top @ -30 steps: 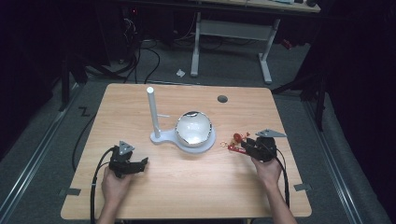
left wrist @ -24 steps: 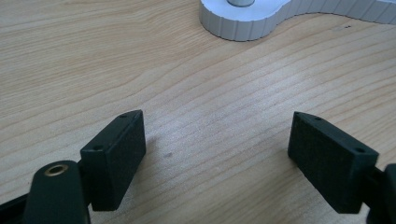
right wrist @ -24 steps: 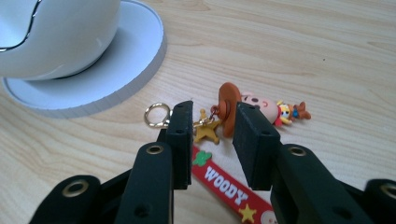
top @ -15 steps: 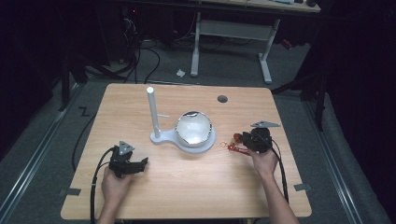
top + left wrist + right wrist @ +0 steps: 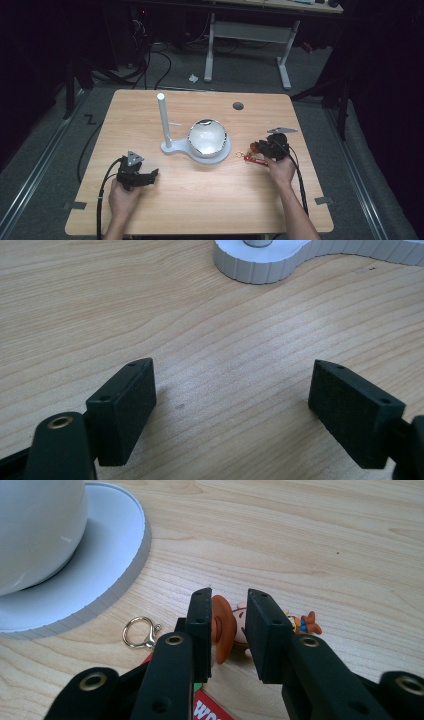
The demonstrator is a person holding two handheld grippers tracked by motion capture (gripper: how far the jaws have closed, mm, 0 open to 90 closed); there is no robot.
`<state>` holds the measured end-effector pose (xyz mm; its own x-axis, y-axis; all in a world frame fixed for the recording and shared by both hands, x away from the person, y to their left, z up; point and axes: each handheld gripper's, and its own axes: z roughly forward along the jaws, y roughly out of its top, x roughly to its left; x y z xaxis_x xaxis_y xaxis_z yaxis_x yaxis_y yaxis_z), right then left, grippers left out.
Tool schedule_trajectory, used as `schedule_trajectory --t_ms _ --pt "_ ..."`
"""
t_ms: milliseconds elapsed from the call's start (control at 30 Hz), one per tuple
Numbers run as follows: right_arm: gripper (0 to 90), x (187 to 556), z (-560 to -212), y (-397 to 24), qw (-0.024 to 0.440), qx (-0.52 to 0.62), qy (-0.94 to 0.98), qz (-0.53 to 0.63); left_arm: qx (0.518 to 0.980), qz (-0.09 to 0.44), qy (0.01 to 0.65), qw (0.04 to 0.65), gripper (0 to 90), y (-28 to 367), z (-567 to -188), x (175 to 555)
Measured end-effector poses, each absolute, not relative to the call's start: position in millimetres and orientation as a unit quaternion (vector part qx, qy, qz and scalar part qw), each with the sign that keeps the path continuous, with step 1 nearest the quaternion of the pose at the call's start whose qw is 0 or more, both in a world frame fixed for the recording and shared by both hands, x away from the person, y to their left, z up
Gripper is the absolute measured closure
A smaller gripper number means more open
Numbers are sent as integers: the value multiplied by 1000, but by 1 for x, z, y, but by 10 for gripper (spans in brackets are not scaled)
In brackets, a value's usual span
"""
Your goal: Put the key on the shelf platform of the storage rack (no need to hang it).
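So far little is finished. At the lower left of the high view, the left gripper (image 5: pixel 150 175) rests on the pale wooden surface (image 5: pixel 200 200), its jaws spread wide with bare wood between them. In the middle stands a white post-and-dish stand (image 5: pixel 170 145) carrying a shiny round bowl (image 5: pixel 207 137), with nothing hung on the post. At the right, the right gripper (image 5: pixel 227 630) has just been closing its jaws around a small orange-hatted cartoon figure keychain (image 5: pixel 225 630) lying flat beside the stand, its gold clasp (image 5: pixel 137 632) free. I can't tell whether the pads press yet. The lift and placing remain, I'd judge.
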<state>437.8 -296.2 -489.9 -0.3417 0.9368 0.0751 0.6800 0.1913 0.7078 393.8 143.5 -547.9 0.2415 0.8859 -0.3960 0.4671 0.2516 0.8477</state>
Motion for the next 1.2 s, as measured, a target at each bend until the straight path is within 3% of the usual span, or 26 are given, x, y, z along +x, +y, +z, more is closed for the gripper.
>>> schedule_trajectory --t_ms 500,1200 --pt "847 443 -500 -294 187 543 750 329 579 196 584 534 195 143 -548 394" --pt "859 425 -469 -307 181 524 734 393 579 196 584 534 195 143 -548 394"
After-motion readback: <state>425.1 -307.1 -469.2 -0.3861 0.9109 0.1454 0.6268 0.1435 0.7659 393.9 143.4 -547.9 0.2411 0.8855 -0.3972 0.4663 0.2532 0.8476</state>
